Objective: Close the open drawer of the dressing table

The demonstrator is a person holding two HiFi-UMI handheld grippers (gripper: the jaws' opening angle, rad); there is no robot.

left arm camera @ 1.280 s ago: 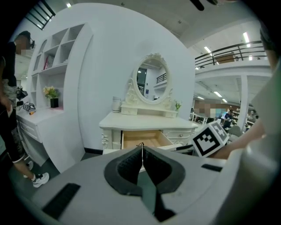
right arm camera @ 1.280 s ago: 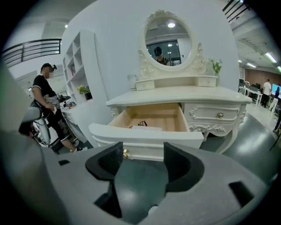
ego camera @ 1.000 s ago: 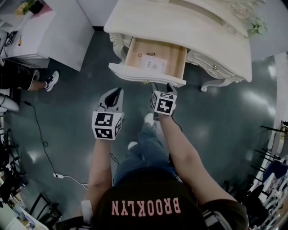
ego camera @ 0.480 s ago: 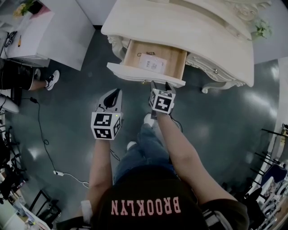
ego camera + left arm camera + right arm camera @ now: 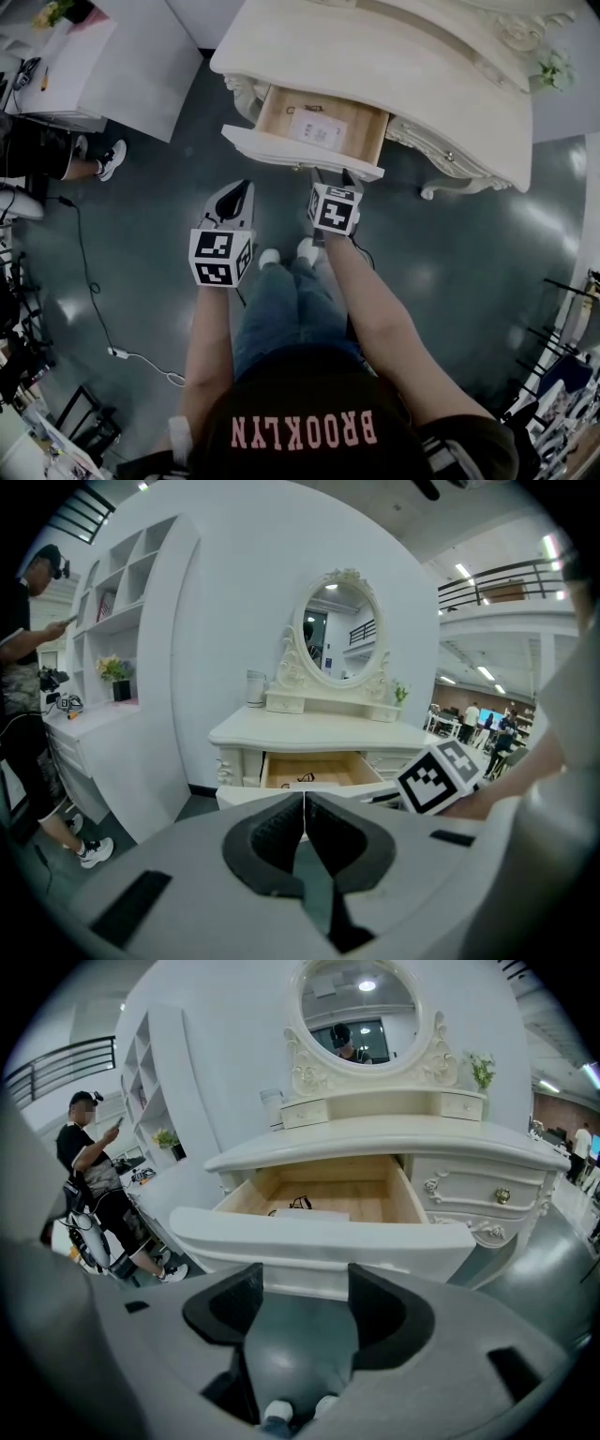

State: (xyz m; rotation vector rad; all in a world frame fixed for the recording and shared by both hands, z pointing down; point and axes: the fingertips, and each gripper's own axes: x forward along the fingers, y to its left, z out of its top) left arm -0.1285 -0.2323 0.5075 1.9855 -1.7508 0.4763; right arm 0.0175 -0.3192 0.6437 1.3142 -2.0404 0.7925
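Open drawer (image 5: 323, 117) projects from the front edge of the table (image 5: 422, 70), left of centre, with a white sheet (image 5: 319, 130) lying on its wooden bottom. Right tongs (image 5: 333, 178), jaws apart with nothing between them, point squarely at the drawer's front panel (image 5: 319, 1241), just beside it; contact cannot be confirmed. Left tongs (image 5: 234, 200), jaws together and empty, hover over the floor (image 5: 450, 262) near the panel's left end, apart from it.
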